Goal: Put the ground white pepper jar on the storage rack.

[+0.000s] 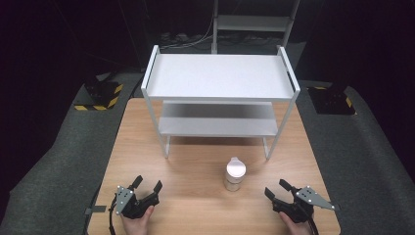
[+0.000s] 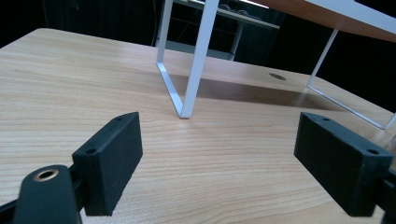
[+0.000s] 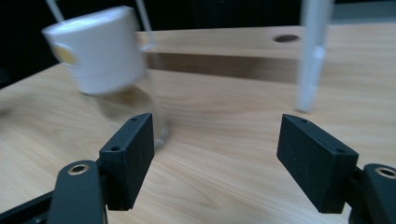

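Note:
A clear glass jar with a white lid [image 1: 234, 175] stands upright on the wooden table [image 1: 195, 161], in front of a white two-tier shelf rack [image 1: 220, 76]. In the right gripper view the jar [image 3: 109, 65] rises just beyond the left jaw, blurred. My left gripper [image 1: 147, 185] rests open near the table's front left, held by a hand, with nothing between its jaws. In the left gripper view a white rack leg [image 2: 196, 60] stands ahead of the gripper [image 2: 219, 161]. My right gripper [image 1: 277, 188] is open at the front right, a little right of the jar, and empty [image 3: 215, 154].
The rack's lower shelf [image 1: 218, 126] sits low above the table; its legs [image 1: 270, 142] stand just behind the jar. Grey padding [image 1: 54, 161] flanks the table on both sides. Another white shelf unit [image 1: 254, 22] stands in the dark behind. A round hole [image 3: 287, 38] marks the tabletop.

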A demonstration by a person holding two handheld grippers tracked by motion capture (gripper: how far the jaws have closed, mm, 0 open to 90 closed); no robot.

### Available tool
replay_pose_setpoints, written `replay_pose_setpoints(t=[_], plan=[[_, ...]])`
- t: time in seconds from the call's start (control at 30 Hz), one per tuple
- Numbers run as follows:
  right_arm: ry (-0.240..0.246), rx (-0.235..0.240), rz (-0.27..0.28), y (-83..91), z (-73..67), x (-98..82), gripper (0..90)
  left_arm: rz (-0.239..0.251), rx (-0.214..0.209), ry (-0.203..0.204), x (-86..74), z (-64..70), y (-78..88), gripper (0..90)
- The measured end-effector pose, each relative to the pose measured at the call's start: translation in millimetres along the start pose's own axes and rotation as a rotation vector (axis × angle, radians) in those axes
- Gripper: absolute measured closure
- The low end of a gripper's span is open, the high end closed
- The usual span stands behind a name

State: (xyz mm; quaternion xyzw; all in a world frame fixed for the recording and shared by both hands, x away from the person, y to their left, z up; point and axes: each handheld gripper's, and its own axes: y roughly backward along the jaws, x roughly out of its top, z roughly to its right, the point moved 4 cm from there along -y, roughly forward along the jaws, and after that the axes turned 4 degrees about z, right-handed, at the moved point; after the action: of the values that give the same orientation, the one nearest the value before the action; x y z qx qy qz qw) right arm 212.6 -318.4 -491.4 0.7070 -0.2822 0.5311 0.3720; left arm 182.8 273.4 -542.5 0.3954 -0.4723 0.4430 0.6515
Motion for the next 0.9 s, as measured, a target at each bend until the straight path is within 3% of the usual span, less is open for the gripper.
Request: replay_pose_setpoints(t=[0.2,0.47,0.73,0.9], plan=[[0.028,0.052,0.012,-14.9,-21.9,4.8,24.5,0.014,0.005,0.016,-1.4,-0.7,1.1,15.3],[0.071,0.102,-0.011,-40.0,-40.7,9.0,23.1,0.015,0.004,0.017,-1.5,-0.9,1.4,15.3],[0.131,0.089,-0.044,-63.6,-56.0,12.4,19.2,0.022,0.001,0.024,-2.2,-1.8,2.0,15.3],[0.138,0.077,-0.059,-76.9,-60.5,13.3,20.1,0.028,-0.005,0.025,-2.8,-2.7,2.4,15.3]])
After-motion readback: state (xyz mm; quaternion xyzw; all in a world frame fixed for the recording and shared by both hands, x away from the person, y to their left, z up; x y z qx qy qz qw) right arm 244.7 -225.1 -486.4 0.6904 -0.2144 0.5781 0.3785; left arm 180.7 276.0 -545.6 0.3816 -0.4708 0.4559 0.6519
